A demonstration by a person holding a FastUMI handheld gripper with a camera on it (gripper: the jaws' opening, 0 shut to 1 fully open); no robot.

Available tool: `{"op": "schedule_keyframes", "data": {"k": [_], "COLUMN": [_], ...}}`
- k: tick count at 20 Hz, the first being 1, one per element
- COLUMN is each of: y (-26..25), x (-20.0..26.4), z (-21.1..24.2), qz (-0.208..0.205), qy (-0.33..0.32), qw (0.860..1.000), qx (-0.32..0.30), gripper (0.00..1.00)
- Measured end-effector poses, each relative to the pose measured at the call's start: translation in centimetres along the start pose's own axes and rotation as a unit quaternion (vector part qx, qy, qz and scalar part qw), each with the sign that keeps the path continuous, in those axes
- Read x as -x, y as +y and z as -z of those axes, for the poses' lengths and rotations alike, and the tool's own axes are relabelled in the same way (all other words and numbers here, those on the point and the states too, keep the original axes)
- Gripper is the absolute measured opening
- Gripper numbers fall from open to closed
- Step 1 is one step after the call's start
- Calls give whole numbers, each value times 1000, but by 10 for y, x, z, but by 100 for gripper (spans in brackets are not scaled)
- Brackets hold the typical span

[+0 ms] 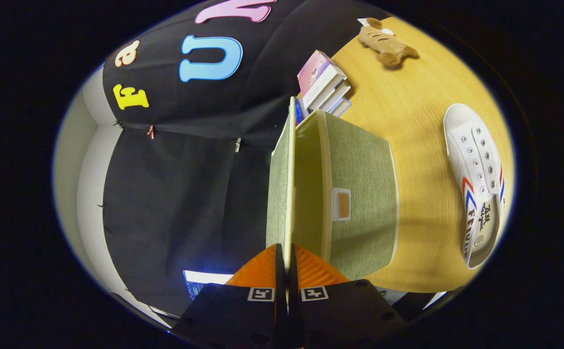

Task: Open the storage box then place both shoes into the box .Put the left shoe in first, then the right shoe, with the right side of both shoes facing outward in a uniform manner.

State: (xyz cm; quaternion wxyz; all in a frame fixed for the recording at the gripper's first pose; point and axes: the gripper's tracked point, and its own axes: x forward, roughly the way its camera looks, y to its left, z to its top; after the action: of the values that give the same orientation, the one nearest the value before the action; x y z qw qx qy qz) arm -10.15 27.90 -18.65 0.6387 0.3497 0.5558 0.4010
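With my gripper (287, 264) clamped on the lid (280, 194) edge, I should swing it fully clear of the storage box (359, 194) before fetching the shoe (478, 184) lying on the table (417, 111) beside it.

Woven matt cloth storage box (359, 203) (wood-grain table (417, 121)).

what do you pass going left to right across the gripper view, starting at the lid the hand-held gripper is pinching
Lid, clamped between the fingers of the hand-held gripper → green storage box → wooden table → white shoe.
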Motion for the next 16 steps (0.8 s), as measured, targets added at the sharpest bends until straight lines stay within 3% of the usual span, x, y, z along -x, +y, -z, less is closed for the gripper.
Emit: {"op": "schedule_keyframes", "data": {"k": [8,13,16], "y": [60,121,158], "x": [-1,-25,-53], "z": [-9,-6,-3], "qz": [-2,-15,-42], "qy": [-18,-13,-6], "qw": [1000,999,998], "qx": [5,49,43], "gripper": [5,5,5]}}
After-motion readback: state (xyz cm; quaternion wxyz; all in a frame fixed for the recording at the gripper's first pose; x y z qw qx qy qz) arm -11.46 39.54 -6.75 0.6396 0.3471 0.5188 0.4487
